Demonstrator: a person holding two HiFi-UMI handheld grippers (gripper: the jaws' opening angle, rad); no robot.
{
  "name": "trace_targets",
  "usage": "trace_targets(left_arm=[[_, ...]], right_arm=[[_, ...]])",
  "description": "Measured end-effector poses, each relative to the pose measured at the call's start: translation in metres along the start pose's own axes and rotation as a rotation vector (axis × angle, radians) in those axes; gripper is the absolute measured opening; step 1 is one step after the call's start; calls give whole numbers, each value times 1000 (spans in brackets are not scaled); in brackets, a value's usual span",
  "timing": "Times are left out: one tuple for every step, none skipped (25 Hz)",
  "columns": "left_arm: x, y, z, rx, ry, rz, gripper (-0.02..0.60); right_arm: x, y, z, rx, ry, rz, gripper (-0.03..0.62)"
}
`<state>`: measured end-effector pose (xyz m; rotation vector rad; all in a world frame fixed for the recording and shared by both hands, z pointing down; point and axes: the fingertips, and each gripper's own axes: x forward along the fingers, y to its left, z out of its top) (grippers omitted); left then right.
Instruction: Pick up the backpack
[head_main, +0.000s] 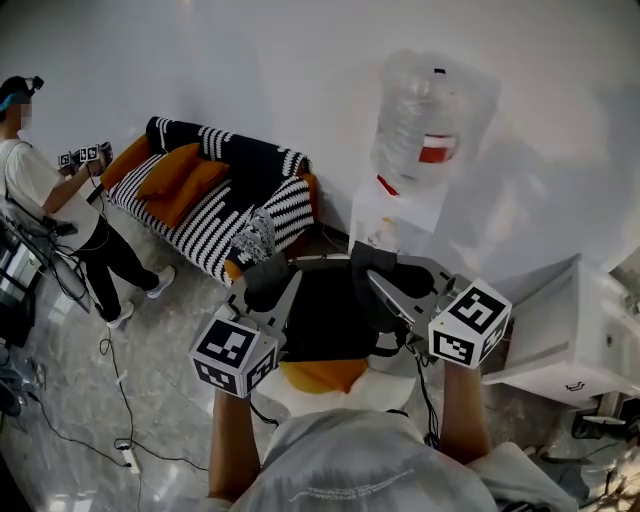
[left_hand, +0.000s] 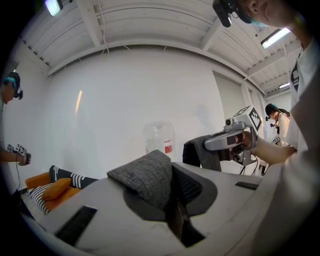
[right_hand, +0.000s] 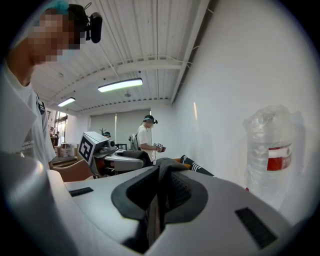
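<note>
A: Both clamp fabric: your left gripper (head_main: 268, 284) pinches the backpack's (head_main: 325, 318) grey strap (left_hand: 148, 176), and your right gripper (head_main: 388, 276) grips a dark strap (right_hand: 167, 175).
B: And the backpack?
A: It hangs between them at your chest. Lifting looks done; nothing left but holding.
</note>
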<state>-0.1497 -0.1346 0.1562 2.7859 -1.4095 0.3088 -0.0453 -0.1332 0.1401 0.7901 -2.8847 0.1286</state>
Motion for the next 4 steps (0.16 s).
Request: trace_targets(left_arm=[[0, 0, -1, 1, 3, -1, 40], [0, -1, -2, 2, 7, -3, 40], [-1, -1, -3, 4, 11, -4, 40], [-1, -2, -4, 5, 14, -5, 40]], right_arm=[[0, 0, -1, 2, 1, -1, 32], [0, 1, -2, 5, 3, -3, 32], [0, 1, -3, 8, 4, -4, 32], [0, 1, -4, 11, 6, -6, 32]])
